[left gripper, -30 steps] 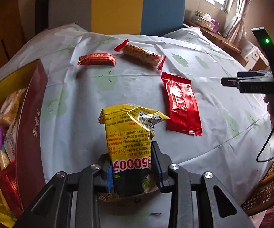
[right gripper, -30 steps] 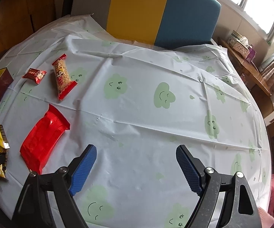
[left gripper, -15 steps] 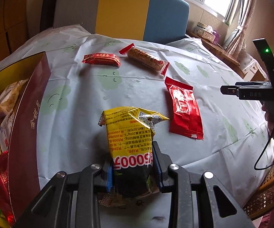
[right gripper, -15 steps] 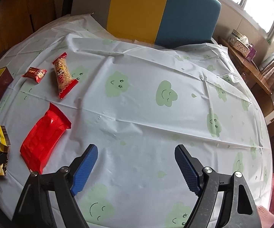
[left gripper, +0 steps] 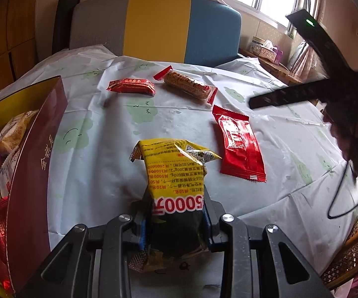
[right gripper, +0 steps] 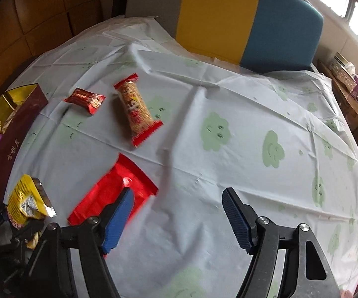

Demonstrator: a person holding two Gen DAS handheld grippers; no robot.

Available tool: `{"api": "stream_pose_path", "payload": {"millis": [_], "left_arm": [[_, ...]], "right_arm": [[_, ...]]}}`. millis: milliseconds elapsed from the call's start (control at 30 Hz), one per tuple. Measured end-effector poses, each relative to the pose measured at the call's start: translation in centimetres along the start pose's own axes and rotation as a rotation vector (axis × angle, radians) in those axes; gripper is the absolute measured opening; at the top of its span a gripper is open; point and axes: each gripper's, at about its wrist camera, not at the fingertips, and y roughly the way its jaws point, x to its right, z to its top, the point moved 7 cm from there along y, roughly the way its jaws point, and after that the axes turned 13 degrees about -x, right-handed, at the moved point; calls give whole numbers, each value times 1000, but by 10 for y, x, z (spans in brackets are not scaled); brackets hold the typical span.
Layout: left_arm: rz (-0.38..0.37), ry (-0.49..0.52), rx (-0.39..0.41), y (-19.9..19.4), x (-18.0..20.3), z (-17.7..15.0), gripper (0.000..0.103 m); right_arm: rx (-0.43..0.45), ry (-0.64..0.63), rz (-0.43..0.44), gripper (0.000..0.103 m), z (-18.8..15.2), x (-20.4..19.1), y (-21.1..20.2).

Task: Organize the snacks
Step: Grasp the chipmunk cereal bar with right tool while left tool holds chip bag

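Digits "5000" show on the crinkled yellow foil snack packet [left gripper: 172, 173] your left gripper [left gripper: 175, 219] clamps; your right gripper [right gripper: 179, 219], at three o'clock, is closing on nothing.

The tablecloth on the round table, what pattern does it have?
The white plastic tablecloth is printed with pale green smiling clouds, clearest in the right wrist view.
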Motion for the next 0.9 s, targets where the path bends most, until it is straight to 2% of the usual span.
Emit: {"api": "stream_pose_path", "payload": {"millis": [133, 333, 400, 433, 467, 600, 733, 900], "left_arm": [[-11, 2, 10, 0, -1, 0, 33], [-35, -4, 6, 1, -2, 1, 33], [-40, -5, 8, 1, -3, 1, 33], [-41, -5, 9, 1, -2, 1, 33], [-41, -5, 11, 1, -2, 0, 33], [-44, -6, 14, 0, -3, -1, 33], [-42, -8, 18, 0, -3, -2, 33], [-35, -13, 20, 0, -2, -2, 33]], "right_arm": [[25, -69, -22, 74, 43, -26, 10], [-20, -122, -107, 73, 90, -40, 47], [-66, -131, -134, 61, 94, -41, 60], [-97, -135, -123, 37, 93, -41, 66], [-104, -132, -125, 31, 92, -40, 67], [-92, -110, -107, 30, 79, -31, 51], [-93, -76, -107, 30, 48, -5, 27], [-175, 51, -36, 30, -13, 45, 17]]}}
